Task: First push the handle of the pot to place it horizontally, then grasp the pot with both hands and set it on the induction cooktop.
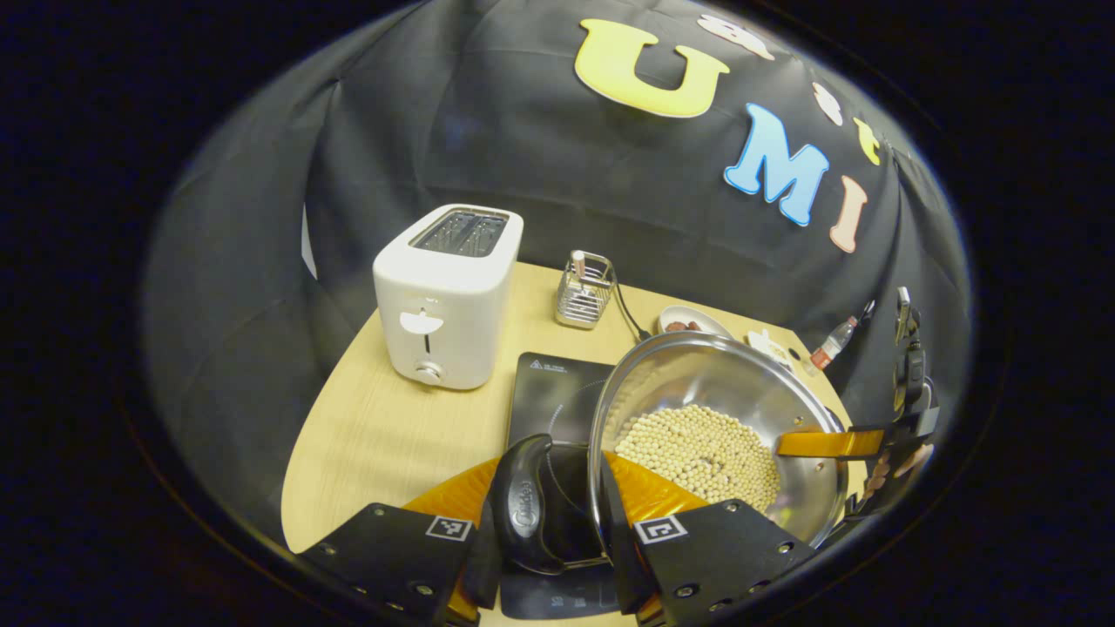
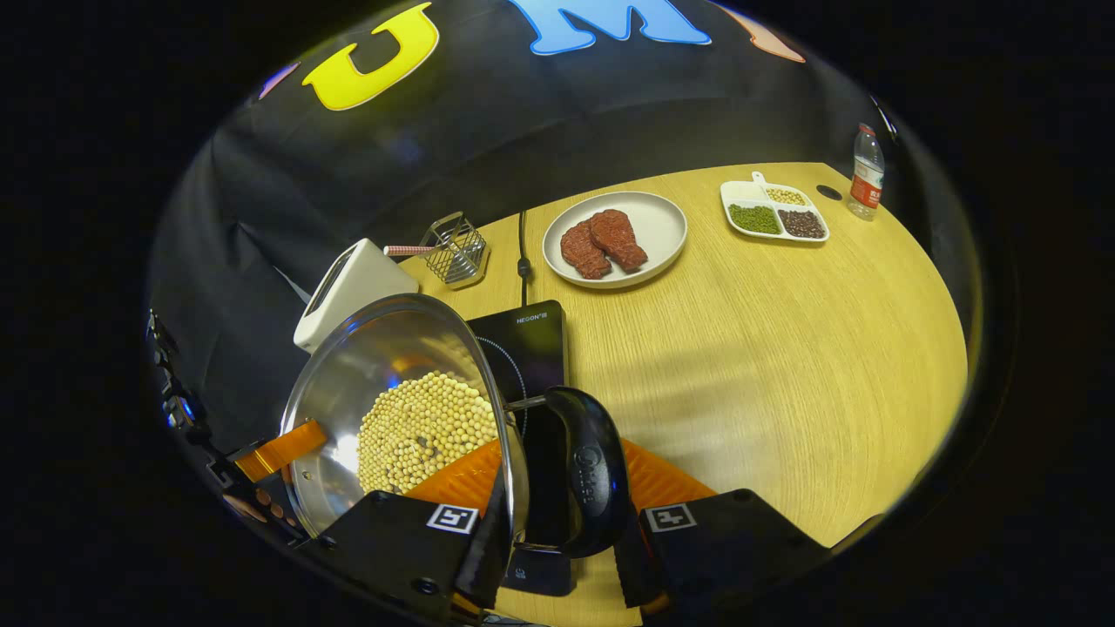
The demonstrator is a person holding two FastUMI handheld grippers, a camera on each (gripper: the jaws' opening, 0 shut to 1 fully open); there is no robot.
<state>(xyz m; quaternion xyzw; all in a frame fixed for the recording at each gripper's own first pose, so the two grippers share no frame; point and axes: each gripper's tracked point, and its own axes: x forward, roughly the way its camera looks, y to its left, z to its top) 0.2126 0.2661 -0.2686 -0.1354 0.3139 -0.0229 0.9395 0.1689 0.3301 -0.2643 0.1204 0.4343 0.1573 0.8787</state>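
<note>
the white toaster (image 1: 447,296) stands at the left on the table (image 1: 375,435). the pot (image 1: 714,427), with beans inside, hangs above the induction cooktop (image 1: 557,396). the left gripper (image 1: 550,557) is clamped on one black handle (image 1: 523,505), and the right gripper (image 2: 557,544) is clamped on the opposite handle (image 2: 592,475).

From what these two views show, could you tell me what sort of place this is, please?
Likely a mock kitchen counter set up in a cloth-walled booth: a toaster, an induction cooktop and a plate of meat sit on a wooden table.

Hand-held gripper (image 2: 557,544) around pot handle (image 2: 591,475)
</note>
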